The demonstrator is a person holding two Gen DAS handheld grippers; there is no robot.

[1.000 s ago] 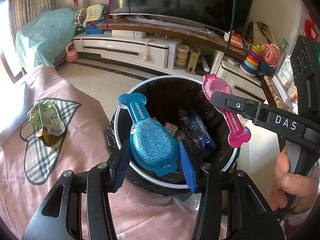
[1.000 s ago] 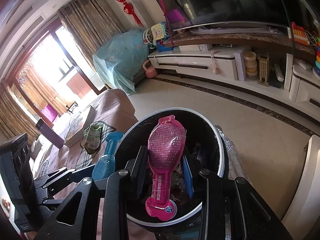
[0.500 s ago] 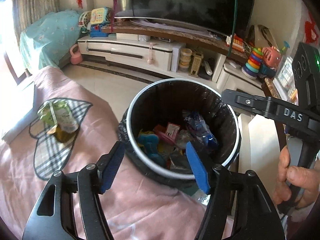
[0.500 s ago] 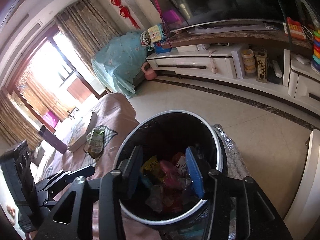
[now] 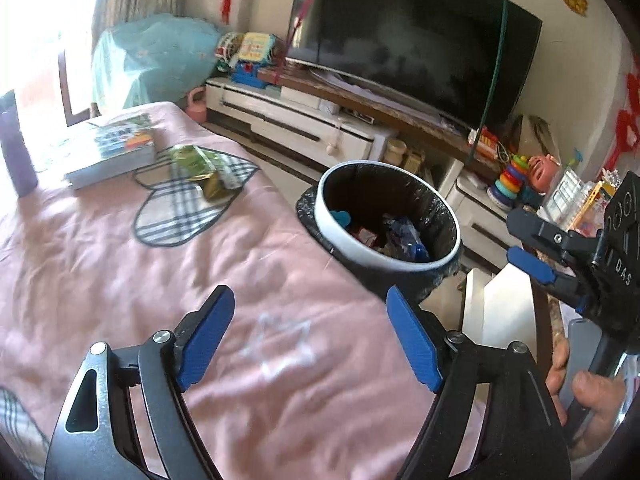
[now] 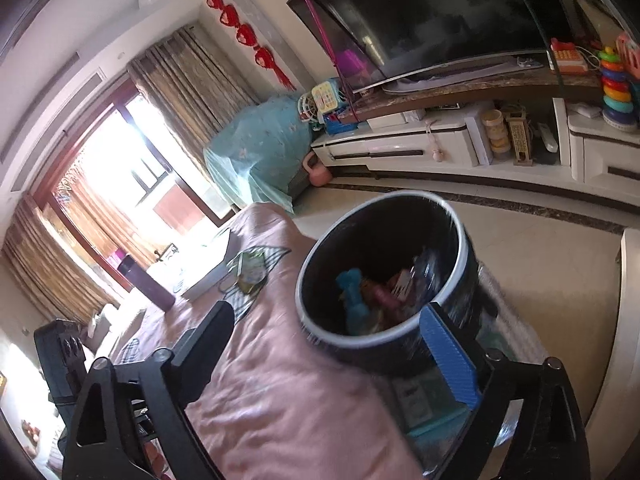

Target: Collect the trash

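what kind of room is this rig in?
Most likely a home living room: a large TV on a long low cabinet, children's toys on it, and curtains at a bright window.

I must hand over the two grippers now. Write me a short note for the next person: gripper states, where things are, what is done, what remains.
Left gripper: jaws opening, nothing between them, over the pink bedspread.
Right gripper: jaws opening, empty, near the bin.
Black-lined round trash bin with white rim: beside the bed; the blue packet and pink packet lie inside.
Left to collect: the green crumpled wrapper on the checked heart patch, beside the stack of books.
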